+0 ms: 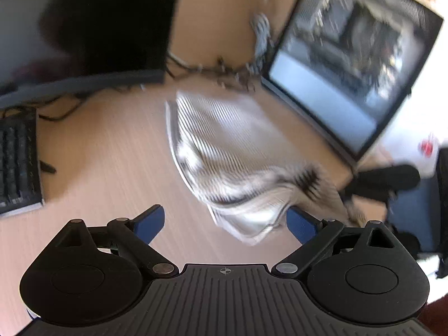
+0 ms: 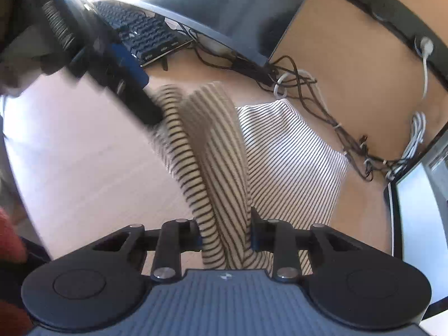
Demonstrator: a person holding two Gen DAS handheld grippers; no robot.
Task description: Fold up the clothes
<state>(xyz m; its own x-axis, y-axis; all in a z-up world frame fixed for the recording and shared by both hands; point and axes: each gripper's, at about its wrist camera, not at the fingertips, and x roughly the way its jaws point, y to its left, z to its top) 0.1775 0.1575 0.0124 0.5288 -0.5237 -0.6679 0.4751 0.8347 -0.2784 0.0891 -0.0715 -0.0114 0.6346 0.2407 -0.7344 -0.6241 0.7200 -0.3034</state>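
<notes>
1. Desk (image 2: 84,168), mid-fold: striped shirt (image 2: 288,156) partly flat on the wood, one band of it lifted and stretched toward the right gripper (image 2: 225,235), whose jaws are clenched on that bunched cloth.
2. Left gripper (image 1: 225,221): jaws released, wide apart, w/ a drooping shirt corner hanging between the blue pads; no pinch seen. In the right view its far end sits beside the raised band's other end, but blur hides whether it touches.
3. Surroundings: keyboard (image 2: 145,36) and monitor (image 1: 344,75) near, cables (image 2: 308,95) just behind the shirt.
4. Judgement: a fold is in hand, the right side carrying an edge. To do it well, keep the raised band taut and level so stripes stay parallel, & lay it edge-to-edge on the flat part.
5. Left should close on the loose corner only if it sags; otherwise stay clear of the cloth.
6. Risk, as I read it: dragging the flat half toward the cables. Lift, don't pull.
</notes>
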